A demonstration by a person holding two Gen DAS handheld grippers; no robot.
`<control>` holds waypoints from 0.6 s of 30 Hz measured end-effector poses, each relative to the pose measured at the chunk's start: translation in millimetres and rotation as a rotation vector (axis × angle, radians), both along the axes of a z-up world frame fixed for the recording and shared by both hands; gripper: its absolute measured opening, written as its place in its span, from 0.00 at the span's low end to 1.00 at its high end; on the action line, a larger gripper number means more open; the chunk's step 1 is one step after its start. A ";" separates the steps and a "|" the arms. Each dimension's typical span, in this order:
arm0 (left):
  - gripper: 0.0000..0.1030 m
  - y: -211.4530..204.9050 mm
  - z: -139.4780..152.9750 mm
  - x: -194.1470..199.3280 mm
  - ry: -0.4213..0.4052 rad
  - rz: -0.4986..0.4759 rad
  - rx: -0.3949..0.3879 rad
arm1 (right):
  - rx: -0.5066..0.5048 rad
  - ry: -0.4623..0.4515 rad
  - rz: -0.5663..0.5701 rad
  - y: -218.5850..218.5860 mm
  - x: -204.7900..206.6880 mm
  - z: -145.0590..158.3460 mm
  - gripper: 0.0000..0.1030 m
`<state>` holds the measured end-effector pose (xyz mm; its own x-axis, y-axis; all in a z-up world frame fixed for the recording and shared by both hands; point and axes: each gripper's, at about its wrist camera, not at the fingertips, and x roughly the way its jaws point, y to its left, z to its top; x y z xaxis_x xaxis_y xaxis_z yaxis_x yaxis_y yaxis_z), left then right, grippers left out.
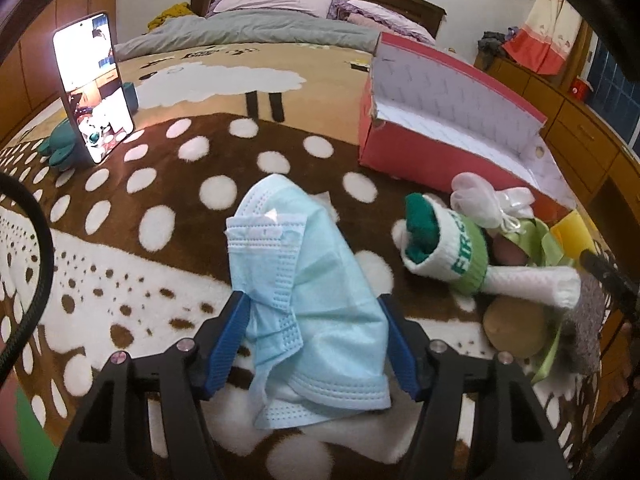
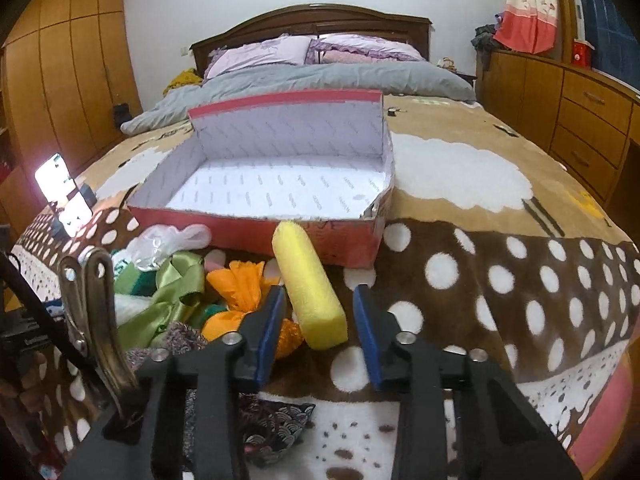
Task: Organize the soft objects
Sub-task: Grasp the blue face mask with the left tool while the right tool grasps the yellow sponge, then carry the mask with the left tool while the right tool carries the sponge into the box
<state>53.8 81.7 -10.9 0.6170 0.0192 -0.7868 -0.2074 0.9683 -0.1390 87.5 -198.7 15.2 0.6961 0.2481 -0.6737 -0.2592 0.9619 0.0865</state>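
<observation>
A: L claw (image 1: 312,320) clamped on mask (image 1: 308,280), mid-bed. R?
B: R claw (image 2: 316,312) apart round foam (image 2: 310,288), by box (image 2: 256,236). Risk: squashy foam may pop out, roll.

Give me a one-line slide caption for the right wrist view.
Right gripper straddles a yellow foam roll on the spotted blanket, before the empty red box.
</observation>
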 end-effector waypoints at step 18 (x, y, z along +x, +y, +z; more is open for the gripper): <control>0.23 6.5 25.9 -13.8 -0.080 0.000 -0.002 | 0.029 -0.039 0.016 -8.3 -15.3 14.1 0.22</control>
<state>40.1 88.2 15.0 0.6780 0.0176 -0.7349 -0.1958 0.9679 -0.1574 72.2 -207.0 29.3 0.7171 0.2789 -0.6387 -0.2787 0.9547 0.1041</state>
